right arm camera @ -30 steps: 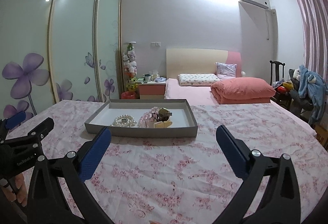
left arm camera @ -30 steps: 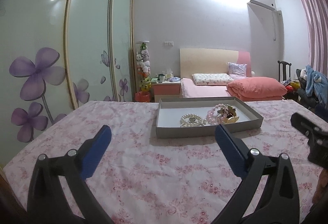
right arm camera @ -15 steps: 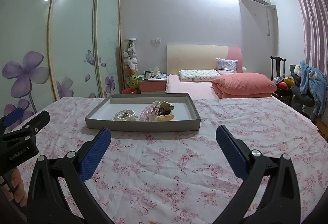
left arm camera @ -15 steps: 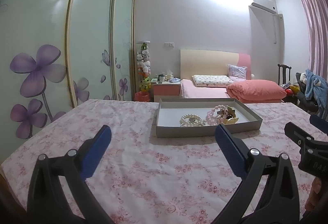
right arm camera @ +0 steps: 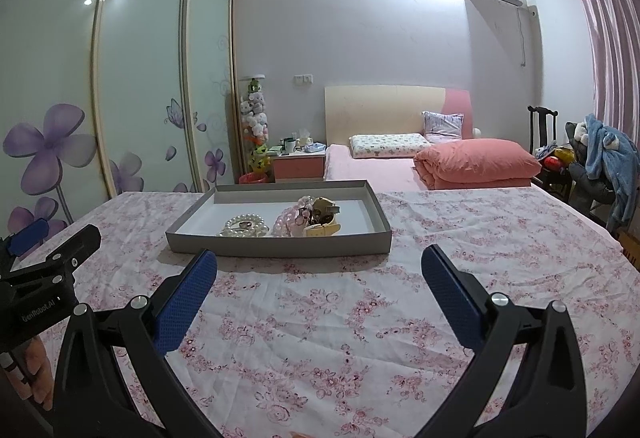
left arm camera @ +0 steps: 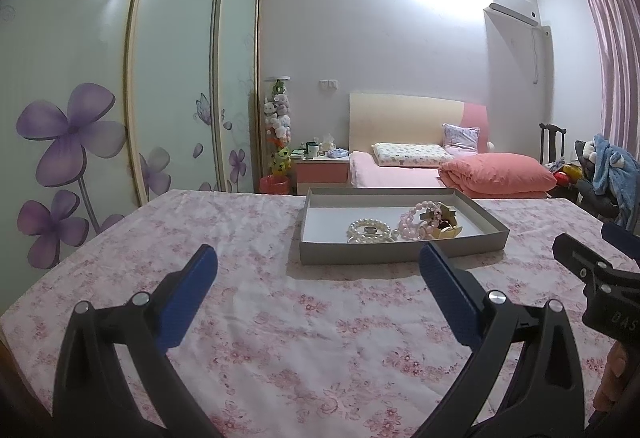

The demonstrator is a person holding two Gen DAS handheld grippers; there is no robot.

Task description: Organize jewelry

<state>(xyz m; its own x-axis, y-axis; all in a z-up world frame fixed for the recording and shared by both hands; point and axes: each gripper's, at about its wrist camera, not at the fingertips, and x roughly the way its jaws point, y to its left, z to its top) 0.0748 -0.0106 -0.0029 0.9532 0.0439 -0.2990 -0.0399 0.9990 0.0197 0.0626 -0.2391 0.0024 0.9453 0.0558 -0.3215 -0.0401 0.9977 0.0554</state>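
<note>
Pink floral cloth (left arm camera: 280, 318) covers the surface; bed (right arm camera: 380, 165) behind.

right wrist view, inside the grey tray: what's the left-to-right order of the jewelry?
In the grey tray: white pearl bracelet → pink bead bracelet → cream-coloured piece at the right end of the cluster. The dark bits between the pink beads and the cream piece overlap, so I left them out.

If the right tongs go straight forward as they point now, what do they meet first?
Probably the near wall of the grey tray, a little left of centre between the open right tongs. Before it lies only the flowered cloth. Depth is hard to judge.
</note>
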